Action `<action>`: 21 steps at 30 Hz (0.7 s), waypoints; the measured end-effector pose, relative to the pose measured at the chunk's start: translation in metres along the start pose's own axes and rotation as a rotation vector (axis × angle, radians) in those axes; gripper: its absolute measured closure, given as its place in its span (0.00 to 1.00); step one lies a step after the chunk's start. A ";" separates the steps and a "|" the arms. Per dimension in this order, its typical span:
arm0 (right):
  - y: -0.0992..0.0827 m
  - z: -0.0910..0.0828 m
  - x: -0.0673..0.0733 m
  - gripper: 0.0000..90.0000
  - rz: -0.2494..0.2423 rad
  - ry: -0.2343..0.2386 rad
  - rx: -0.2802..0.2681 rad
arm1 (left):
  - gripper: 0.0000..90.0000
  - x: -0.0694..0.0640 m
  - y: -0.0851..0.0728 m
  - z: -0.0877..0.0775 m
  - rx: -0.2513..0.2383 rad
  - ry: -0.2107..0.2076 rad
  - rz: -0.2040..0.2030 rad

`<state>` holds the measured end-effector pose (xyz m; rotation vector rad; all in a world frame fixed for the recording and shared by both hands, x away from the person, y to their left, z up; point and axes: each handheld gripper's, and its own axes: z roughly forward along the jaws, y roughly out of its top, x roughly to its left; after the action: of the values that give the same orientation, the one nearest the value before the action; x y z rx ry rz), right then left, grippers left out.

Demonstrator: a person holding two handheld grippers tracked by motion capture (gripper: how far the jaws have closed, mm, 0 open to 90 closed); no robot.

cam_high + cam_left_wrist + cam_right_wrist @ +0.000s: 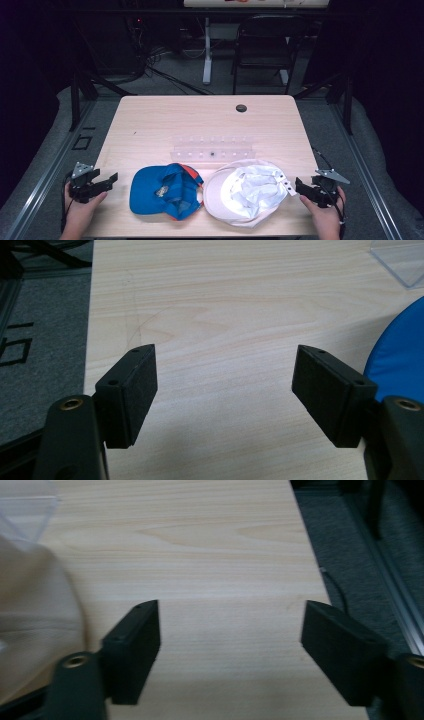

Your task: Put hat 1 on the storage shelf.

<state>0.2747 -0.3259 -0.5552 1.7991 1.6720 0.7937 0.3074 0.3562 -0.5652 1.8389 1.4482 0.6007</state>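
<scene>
A pale wooden table point(165, 125) stands on grey carpet in a dark room, a black chair point(265, 42) beyond its far edge. Near the front edge lie a blue cap point(162, 191) and a white cap point(245, 192), touching; a clear plastic rack point(212, 149) sits just behind them. The left gripper point(225, 390), jaws spread and empty, hovers left of the blue cap. The right gripper point(232, 645), jaws likewise spread, hovers right of the white cap.

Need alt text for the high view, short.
Two caps lie side by side near the front edge of a light wooden table: a blue cap with orange trim and a white cap. An open left claw and right claw flank them.
</scene>
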 end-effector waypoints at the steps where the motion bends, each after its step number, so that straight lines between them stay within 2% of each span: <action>1: 0.000 -0.002 -0.001 0.44 0.018 0.029 0.007 | 0.29 0.000 0.000 -0.001 -0.013 -0.001 -0.006; 3: 0.001 -0.008 -0.002 0.49 0.055 0.087 0.042 | 0.29 -0.001 0.001 -0.003 -0.019 -0.012 -0.013; 4: 0.002 -0.012 -0.002 0.52 0.064 0.087 0.038 | 0.29 -0.001 0.002 -0.004 -0.017 -0.015 -0.009; 6: 0.005 -0.020 -0.002 0.54 0.070 0.073 0.022 | 0.32 -0.003 0.003 -0.005 -0.022 -0.021 0.000; 8: 0.008 -0.028 -0.004 0.51 0.084 0.100 -0.021 | 0.34 -0.006 0.003 -0.006 -0.020 -0.019 0.010; 10: 0.013 -0.034 -0.004 0.51 0.090 0.131 -0.030 | 0.34 -0.008 0.005 -0.007 -0.015 -0.024 0.019; 12: 0.017 -0.039 -0.002 0.51 0.074 0.159 -0.043 | 0.35 -0.010 0.006 -0.007 -0.026 -0.028 0.024; 13: 0.018 -0.040 0.000 0.51 0.078 0.165 -0.045 | 0.36 -0.011 0.007 -0.008 -0.012 -0.037 0.025; 16: 0.023 -0.042 0.004 0.51 0.078 0.209 0.000 | 0.37 -0.013 0.009 -0.007 -0.014 -0.062 0.021; 18: 0.028 -0.042 0.007 0.53 0.076 0.244 0.032 | 0.38 -0.015 0.009 -0.006 -0.017 -0.055 0.028; 19: 0.030 -0.041 0.008 0.53 0.069 0.266 0.054 | 0.38 -0.015 0.009 -0.006 -0.002 -0.067 0.029; 21: 0.036 -0.041 0.011 0.53 0.063 0.288 0.087 | 0.39 -0.016 0.008 -0.005 -0.017 -0.078 0.019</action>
<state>0.2696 -0.3170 -0.5003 1.8747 1.8619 1.0646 0.3051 0.3410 -0.5550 1.8440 1.3722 0.5429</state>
